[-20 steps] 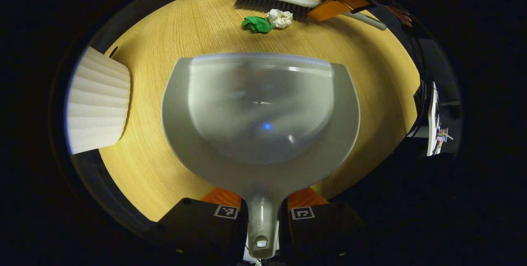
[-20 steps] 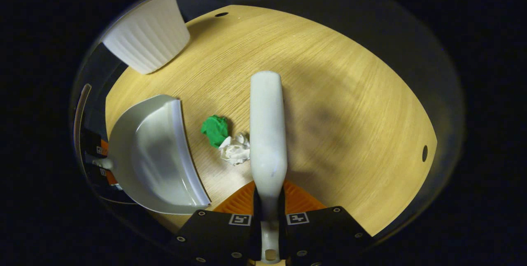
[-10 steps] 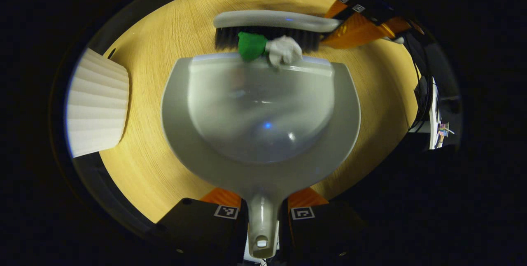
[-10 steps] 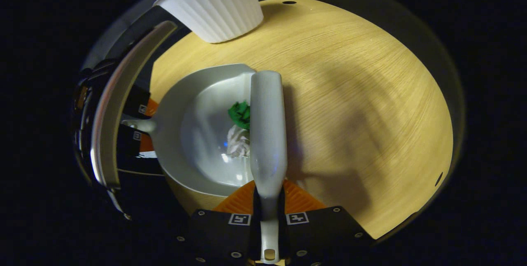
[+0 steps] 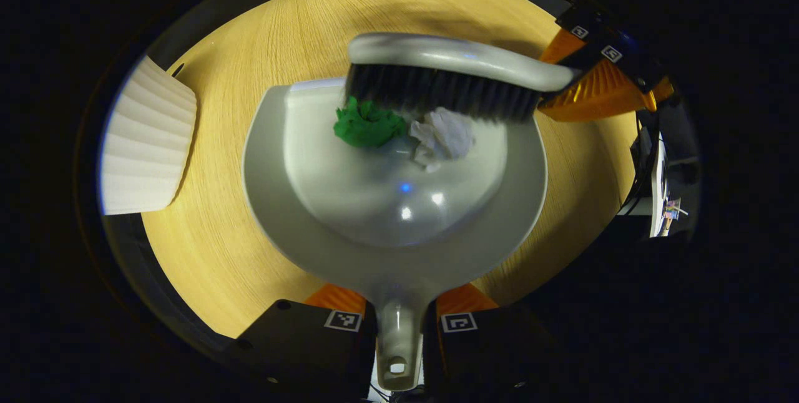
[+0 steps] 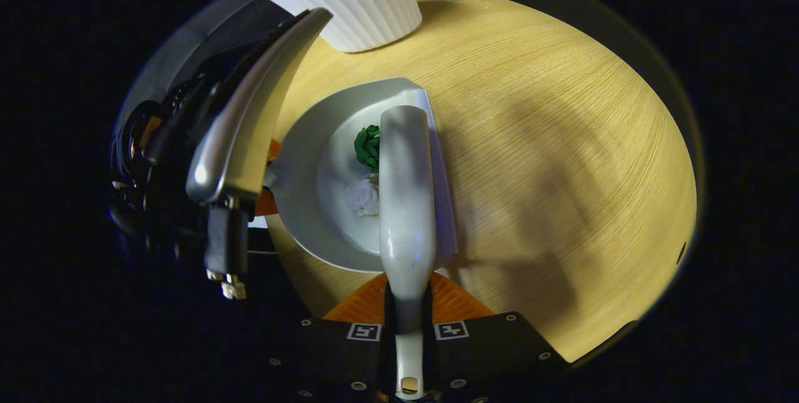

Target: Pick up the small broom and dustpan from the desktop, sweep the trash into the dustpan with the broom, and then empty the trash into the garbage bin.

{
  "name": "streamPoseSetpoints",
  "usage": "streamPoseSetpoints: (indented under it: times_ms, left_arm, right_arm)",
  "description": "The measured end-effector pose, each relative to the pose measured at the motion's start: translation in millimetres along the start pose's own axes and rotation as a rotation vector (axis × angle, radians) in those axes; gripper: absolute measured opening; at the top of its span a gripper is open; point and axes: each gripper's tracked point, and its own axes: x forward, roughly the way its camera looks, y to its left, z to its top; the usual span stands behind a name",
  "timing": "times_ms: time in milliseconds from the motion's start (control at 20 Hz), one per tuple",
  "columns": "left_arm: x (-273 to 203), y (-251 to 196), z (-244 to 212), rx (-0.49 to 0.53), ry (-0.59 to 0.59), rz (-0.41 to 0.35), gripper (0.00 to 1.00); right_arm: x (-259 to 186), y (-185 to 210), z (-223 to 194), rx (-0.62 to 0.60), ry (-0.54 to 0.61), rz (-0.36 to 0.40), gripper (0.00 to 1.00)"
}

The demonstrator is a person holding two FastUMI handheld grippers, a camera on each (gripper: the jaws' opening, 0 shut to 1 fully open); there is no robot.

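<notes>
- Left gripper, bottom centre of the left gripper view, grasps the dustpan by its handle; the pan lies flat on the desk, mid-frame.
- Right gripper, bottom centre of the right gripper view, clamps the broom handle.
- Broom bristles sit over the pan's front lip.
- Green wad and white wad lie inside the pan, against the bristles.
- Bin stands at left frame edge.

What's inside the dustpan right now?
Inside the dustpan lie a green paper wad and a white paper wad, just past the front lip. The broom bristles overhang them, hiding the lip behind; anything under the bristles can't be seen.
</notes>
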Motion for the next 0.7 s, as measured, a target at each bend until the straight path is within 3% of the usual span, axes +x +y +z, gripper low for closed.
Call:
streamPoseSetpoints:
  times_ms: [150,400,700]
  left_arm:
    - [1,-2,-7,-0.029,-0.018,0.003,0.31]
    - [-9,1,-15,-0.124,-0.056,0.028,0.31]
    - [-16,-1,-14,-0.241,-0.099,0.067,0.31]
  right_arm:
    - [-10,-4,3,0.121,-0.092,-0.045,0.16]
    - [-33,-34,-18,0.403,-0.225,-0.199,0.16]
    - [15,-39,-76,0.764,-0.182,-0.324,0.16]
